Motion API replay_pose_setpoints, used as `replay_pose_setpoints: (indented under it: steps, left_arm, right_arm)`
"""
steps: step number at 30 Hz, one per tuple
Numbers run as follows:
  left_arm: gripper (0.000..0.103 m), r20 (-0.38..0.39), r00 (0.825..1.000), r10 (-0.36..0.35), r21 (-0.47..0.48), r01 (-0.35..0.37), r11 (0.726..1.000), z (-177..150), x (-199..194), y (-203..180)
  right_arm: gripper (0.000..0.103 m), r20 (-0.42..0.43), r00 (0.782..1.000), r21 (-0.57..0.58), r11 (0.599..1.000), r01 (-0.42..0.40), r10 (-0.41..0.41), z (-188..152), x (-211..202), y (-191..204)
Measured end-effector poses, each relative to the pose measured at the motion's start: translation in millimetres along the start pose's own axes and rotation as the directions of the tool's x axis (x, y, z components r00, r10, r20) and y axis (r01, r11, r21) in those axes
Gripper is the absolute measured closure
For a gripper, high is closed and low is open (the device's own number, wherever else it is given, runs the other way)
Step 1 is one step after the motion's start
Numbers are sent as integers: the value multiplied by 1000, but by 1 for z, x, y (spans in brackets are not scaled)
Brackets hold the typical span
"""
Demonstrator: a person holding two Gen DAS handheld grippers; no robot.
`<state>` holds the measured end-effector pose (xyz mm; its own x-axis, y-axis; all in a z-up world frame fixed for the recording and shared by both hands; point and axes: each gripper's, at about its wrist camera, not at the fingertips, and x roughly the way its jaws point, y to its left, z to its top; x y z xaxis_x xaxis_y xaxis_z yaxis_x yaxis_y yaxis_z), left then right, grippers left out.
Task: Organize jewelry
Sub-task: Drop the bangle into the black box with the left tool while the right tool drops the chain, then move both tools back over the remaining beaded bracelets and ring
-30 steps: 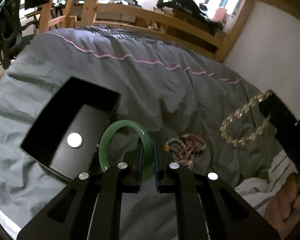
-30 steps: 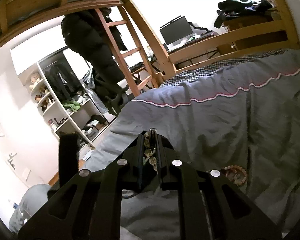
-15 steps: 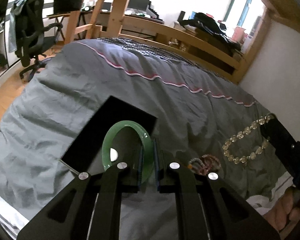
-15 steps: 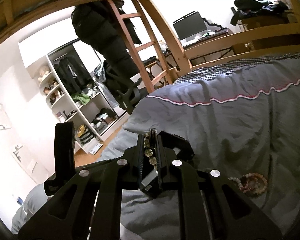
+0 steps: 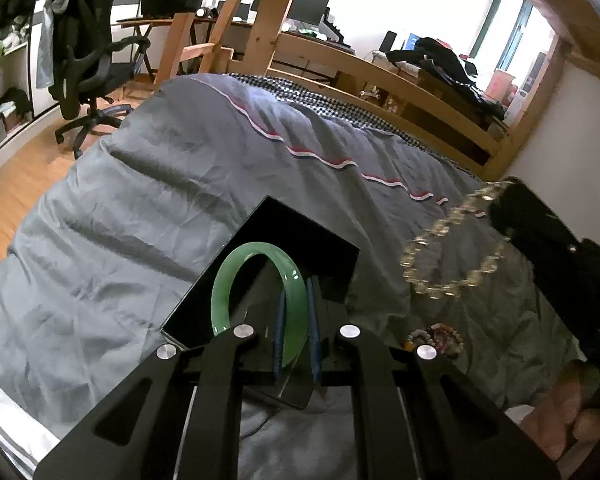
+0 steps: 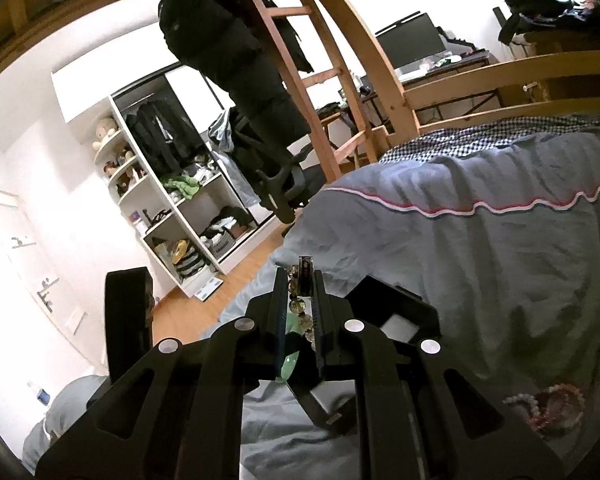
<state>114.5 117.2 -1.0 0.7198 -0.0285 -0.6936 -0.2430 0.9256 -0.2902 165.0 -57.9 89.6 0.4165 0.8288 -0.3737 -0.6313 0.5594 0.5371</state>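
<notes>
Left gripper [image 5: 294, 316] is clamped on the green bangle [image 5: 256, 280] right above the black box [image 5: 332, 256], right gripper [image 6: 298, 312] pinches the clear bead bracelet [image 5: 452, 256] mid-air, and 1 pink bracelet [image 6: 548, 404] lies on the duvet [image 5: 140, 184].

A glossy, translucent green bangle [image 5: 256, 284] like polished stone sits over a smooth black box [image 5: 320, 252] with a reflective sheen, on the bed's matt, creased grey cloth duvet [image 5: 148, 200], beside clear glassy beads [image 5: 452, 256].
</notes>
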Motion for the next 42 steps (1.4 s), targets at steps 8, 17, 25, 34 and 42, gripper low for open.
replay_pose_setpoints:
  steps: [8,17,25,34,42]
  left_arm:
    - [93,-53,998,-25,-23,24,999,-12,25,7]
    - [92,-84,996,-12,-26,10,1000,-21,46,10]
    - [86,-58,998,-7,-14,6,1000,-19,44,5]
    - [31,-8,1000,17,-31,-17,999,-16,34,7]
    - [6,51,997,64,-49,-62,997,-11,22,10]
  right_arm:
    - [90,-72,997,24,1000,-3,5,-21,32,-19]
    - [89,-122,992,43,999,-8,13,-38,49,-38]
    - [76,-152,988,50,999,-1,8,-44,58,-45]
    - [22,-65,997,63,997,48,-44,-34,39,-50]
    - [4,-27,983,64,981,181,-179,-19,20,-62]
